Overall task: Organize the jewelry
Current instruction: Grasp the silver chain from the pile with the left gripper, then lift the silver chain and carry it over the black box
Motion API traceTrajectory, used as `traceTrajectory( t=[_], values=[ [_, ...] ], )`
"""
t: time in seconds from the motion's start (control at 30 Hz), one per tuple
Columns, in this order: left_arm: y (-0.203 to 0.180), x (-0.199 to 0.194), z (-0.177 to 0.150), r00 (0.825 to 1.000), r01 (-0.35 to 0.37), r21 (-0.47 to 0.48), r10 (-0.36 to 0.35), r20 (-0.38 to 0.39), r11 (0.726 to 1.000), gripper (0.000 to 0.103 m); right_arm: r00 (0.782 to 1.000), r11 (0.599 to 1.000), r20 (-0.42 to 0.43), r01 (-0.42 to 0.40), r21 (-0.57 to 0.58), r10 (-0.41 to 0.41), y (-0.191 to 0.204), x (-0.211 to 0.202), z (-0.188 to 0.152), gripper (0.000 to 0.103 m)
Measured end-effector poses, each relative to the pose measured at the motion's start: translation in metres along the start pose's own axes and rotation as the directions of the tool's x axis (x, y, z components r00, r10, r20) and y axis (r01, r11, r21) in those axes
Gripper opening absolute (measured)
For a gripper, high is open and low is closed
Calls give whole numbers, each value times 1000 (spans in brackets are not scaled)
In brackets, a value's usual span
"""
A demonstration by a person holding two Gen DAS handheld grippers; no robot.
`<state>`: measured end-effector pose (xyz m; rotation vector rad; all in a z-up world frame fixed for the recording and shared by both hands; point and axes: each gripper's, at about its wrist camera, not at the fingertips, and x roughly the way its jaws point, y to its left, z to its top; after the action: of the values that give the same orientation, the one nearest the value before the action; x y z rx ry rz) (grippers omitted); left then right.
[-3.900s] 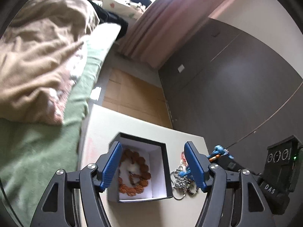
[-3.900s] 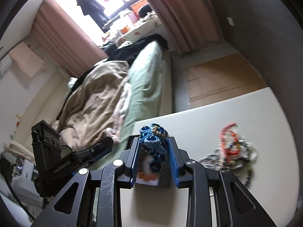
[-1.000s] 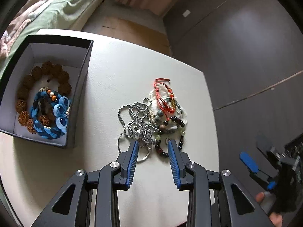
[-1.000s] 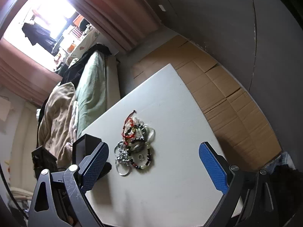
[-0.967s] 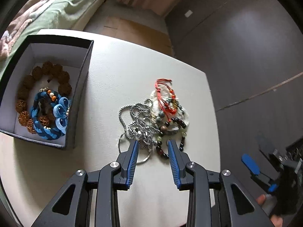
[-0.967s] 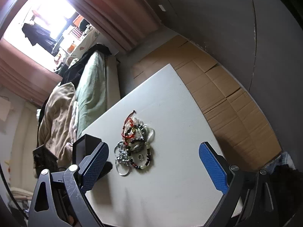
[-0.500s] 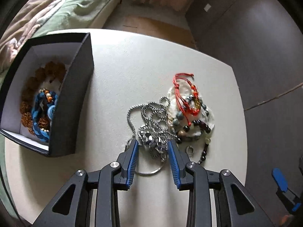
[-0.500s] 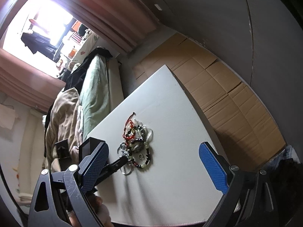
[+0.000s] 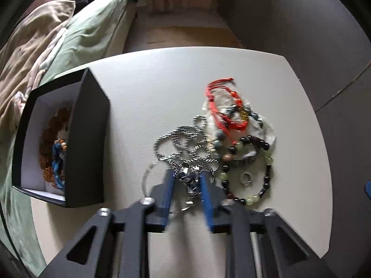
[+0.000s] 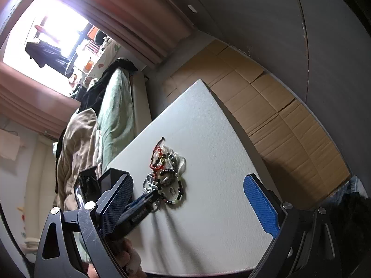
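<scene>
Left gripper (image 9: 187, 180) down on the table (image 9: 150, 88), blue pads narrowed round the metal knot of a silver chain (image 9: 185, 143); can't tell if fully clamped. Chain is twisted rope links, looped, lying just left of a red cord bracelet (image 9: 222, 106) & dark/green bead strand (image 9: 259, 169). Black box (image 9: 90, 139) w/ brown & blue beads sits further left. Right gripper (image 10: 192, 206) held high, spread wide, nothing in it.
</scene>
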<state>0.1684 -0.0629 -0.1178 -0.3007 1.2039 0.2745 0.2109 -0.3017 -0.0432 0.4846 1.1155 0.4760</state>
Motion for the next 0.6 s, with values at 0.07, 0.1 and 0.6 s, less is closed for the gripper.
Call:
traceTrajectory(
  t=[0.07,0.1,0.6],
  values=[
    [13,-1,3,998,64,-47,-65,-13,997,15,1000,1000,2,-1,-1,1,0,0,0,97],
    [18,-2,4,997,79,-59,-80,-16,995,15,1000,1000,2,-1,-1,1,0,0,0,97],
    [49,-85,20,973,206,-24,-202,113,978,8,1000,998,-31,-4,-57,2,18,16,-7,97]
  ],
)
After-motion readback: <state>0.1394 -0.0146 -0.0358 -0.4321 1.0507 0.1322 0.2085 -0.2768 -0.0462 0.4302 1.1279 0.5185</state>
